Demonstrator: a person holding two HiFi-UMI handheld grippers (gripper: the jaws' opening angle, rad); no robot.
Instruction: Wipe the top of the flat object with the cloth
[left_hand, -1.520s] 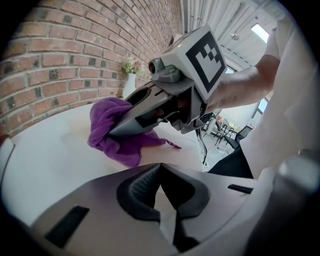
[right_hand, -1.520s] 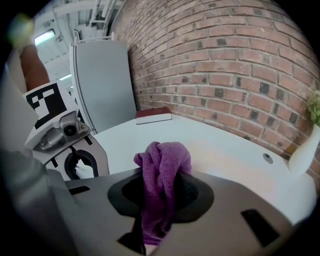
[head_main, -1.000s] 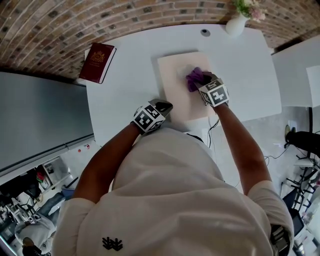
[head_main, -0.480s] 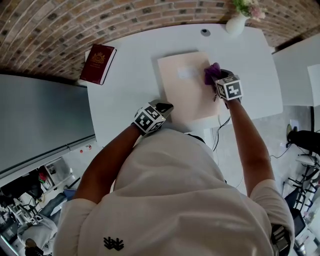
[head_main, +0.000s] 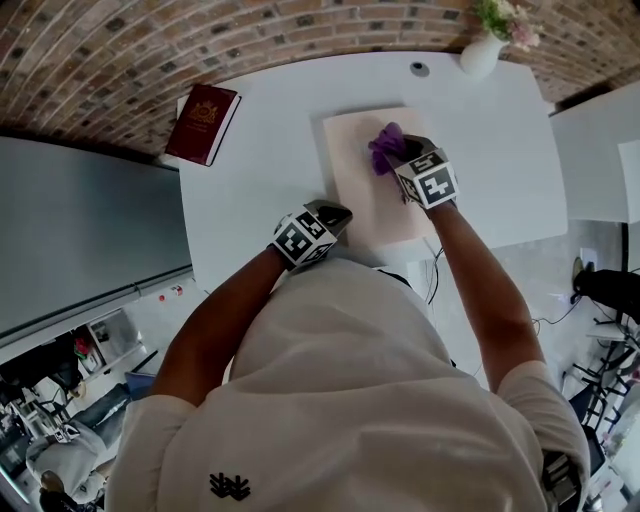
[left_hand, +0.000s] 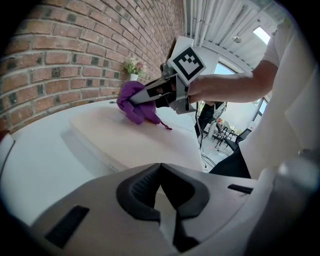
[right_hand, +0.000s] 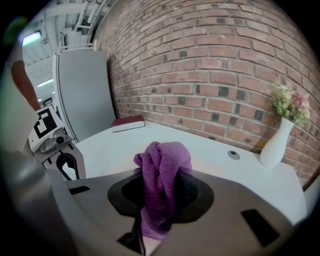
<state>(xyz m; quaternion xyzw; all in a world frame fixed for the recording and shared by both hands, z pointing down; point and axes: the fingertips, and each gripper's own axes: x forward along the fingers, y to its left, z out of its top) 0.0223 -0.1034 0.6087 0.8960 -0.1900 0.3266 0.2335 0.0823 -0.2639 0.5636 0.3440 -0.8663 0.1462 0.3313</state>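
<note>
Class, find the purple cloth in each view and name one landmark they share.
Head view: purple cloth, upper centre, on the beige board.
Left gripper view: upper left of centre, on the board.
Right gripper view: low centre, in the right gripper.
Shared landmark: the white vase.

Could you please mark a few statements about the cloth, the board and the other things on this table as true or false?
1. The right hand-held gripper is clamped on the purple cloth. True.
2. The cloth is on the bare white table. False: it is on the beige board.
3. The red book lies on the board. False: it lies on the table's far left corner, apart from the board.
4. A white vase with flowers stands at the table's far right. True.
5. The left hand-held gripper has its jaws wide apart. False: they are together, with nothing between them.
</note>
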